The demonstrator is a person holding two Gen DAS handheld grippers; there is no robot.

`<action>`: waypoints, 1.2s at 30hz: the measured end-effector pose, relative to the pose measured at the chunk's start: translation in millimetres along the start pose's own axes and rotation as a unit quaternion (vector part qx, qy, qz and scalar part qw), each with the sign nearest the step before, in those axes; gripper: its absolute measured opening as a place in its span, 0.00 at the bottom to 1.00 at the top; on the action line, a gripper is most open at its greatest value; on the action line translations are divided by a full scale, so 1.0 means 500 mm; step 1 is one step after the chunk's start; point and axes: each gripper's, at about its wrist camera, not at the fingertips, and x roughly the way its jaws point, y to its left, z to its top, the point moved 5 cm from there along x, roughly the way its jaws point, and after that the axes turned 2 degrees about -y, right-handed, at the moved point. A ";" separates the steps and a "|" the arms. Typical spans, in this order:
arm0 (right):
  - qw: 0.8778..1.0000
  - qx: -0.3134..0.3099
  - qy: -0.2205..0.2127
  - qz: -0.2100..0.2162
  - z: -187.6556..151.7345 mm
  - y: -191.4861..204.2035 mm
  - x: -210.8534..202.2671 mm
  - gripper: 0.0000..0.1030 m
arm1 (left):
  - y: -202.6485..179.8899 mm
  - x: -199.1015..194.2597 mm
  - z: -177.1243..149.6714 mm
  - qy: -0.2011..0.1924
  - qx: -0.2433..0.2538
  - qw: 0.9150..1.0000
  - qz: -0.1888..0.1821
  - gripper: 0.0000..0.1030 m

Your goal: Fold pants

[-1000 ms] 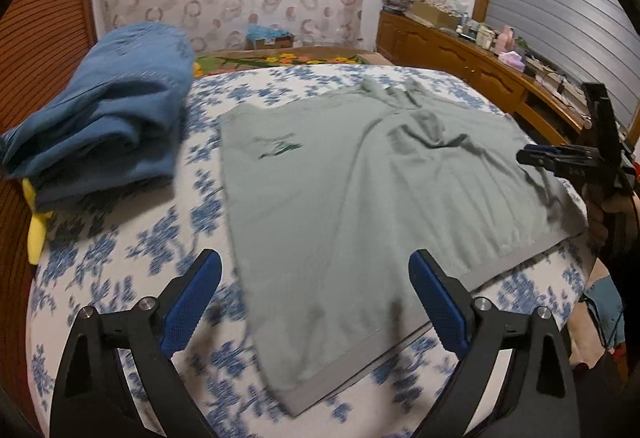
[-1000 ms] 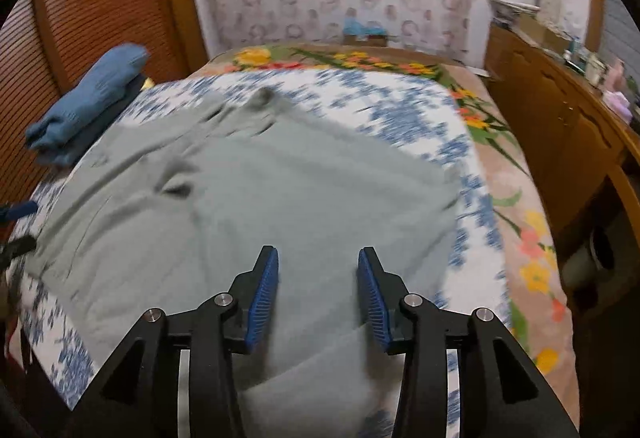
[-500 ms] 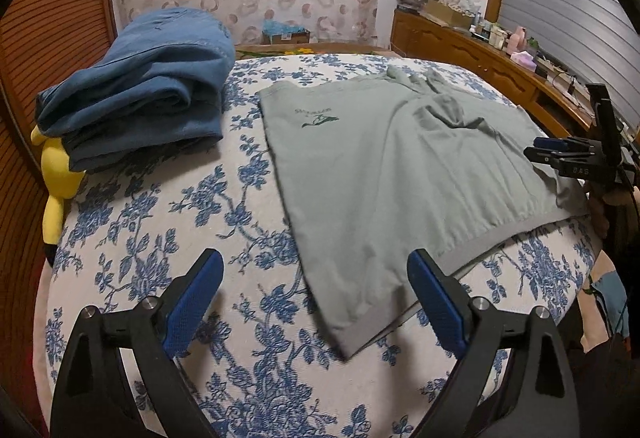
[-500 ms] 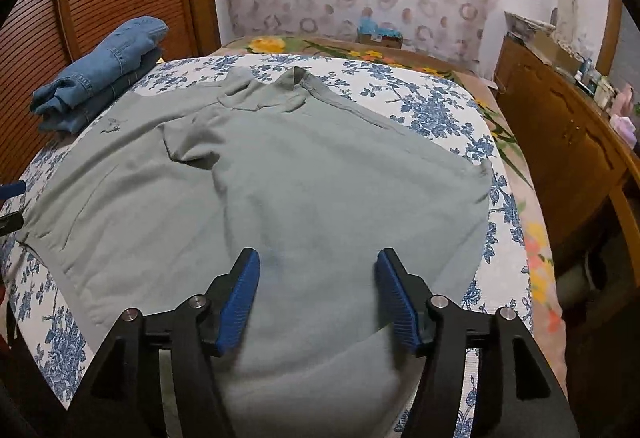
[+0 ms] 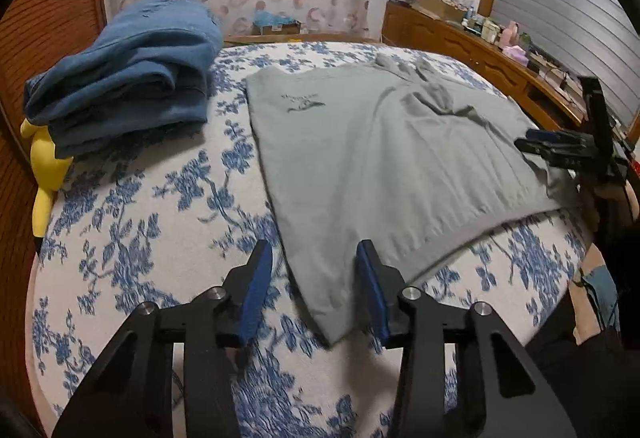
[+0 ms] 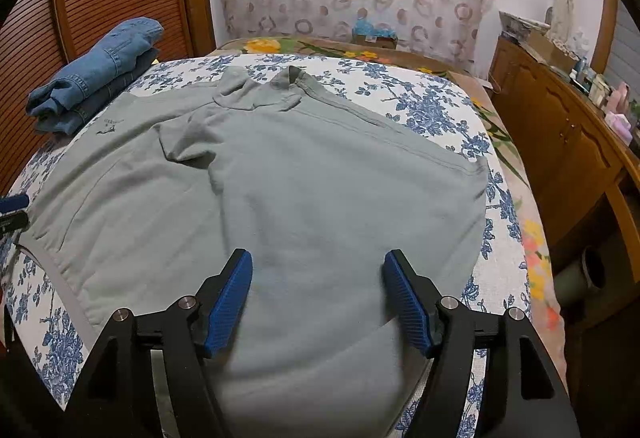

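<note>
One grey garment (image 5: 372,158) — two folded jeans (image 5: 132,78).

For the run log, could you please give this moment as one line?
grey garment flat on bed | left gripper open | right gripper open | folded jeans aside

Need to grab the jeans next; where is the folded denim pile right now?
The jeans sit at the far left of the bed against the wooden wall, left of the grey garment, above a yellow toy.

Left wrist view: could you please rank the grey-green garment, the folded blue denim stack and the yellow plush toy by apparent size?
1. Grey-green garment, spread flat, largest.
2. Folded blue denim stack.
3. Yellow plush toy, smallest, though partly hidden under the denim.
</note>
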 end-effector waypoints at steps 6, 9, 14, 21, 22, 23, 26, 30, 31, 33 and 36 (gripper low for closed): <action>1.000 0.000 0.000 0.000 0.000 -0.001 0.000 0.69 | -0.004 -0.012 -0.021 0.004 0.003 1.000 0.001 0.41; 1.000 0.000 0.000 0.000 0.000 -0.001 0.000 0.69 | -0.005 -0.012 -0.022 0.001 0.003 1.000 0.002 0.37; 1.000 0.000 0.000 0.000 0.000 -0.001 0.000 0.69 | -0.012 -0.005 -0.017 -0.005 0.004 1.000 -0.007 0.13; 1.000 -0.001 0.000 -0.002 0.000 -0.002 -0.001 0.69 | -0.026 -0.008 0.022 -0.019 0.002 1.000 -0.018 0.06; 1.000 0.000 -0.001 -0.004 0.001 -0.004 -0.003 0.69 | -0.032 -0.008 0.032 -0.022 0.006 1.000 -0.020 0.06; 1.000 0.000 0.000 -0.005 0.001 -0.006 -0.004 0.69 | -0.038 -0.009 0.041 -0.025 0.010 0.999 -0.021 0.06; 1.000 0.009 -0.017 -0.001 0.005 -0.014 -0.022 0.69 | -0.060 -0.012 0.075 -0.033 0.021 0.999 -0.030 0.06; 0.999 0.019 -0.031 0.013 -0.001 -0.027 -0.048 0.69 | -0.108 -0.011 0.118 -0.040 0.047 0.997 -0.046 0.06; 0.999 0.020 -0.033 0.013 -0.004 -0.030 -0.052 0.69 | -0.118 -0.010 0.126 -0.041 0.051 0.997 -0.049 0.06; 0.999 0.019 -0.034 0.012 -0.010 -0.035 -0.057 0.69 | -0.145 -0.001 0.145 -0.041 0.063 0.995 -0.058 0.06; 0.999 0.024 -0.035 0.012 -0.019 -0.044 -0.063 0.69 | -0.182 0.011 0.174 -0.043 0.075 0.994 -0.071 0.06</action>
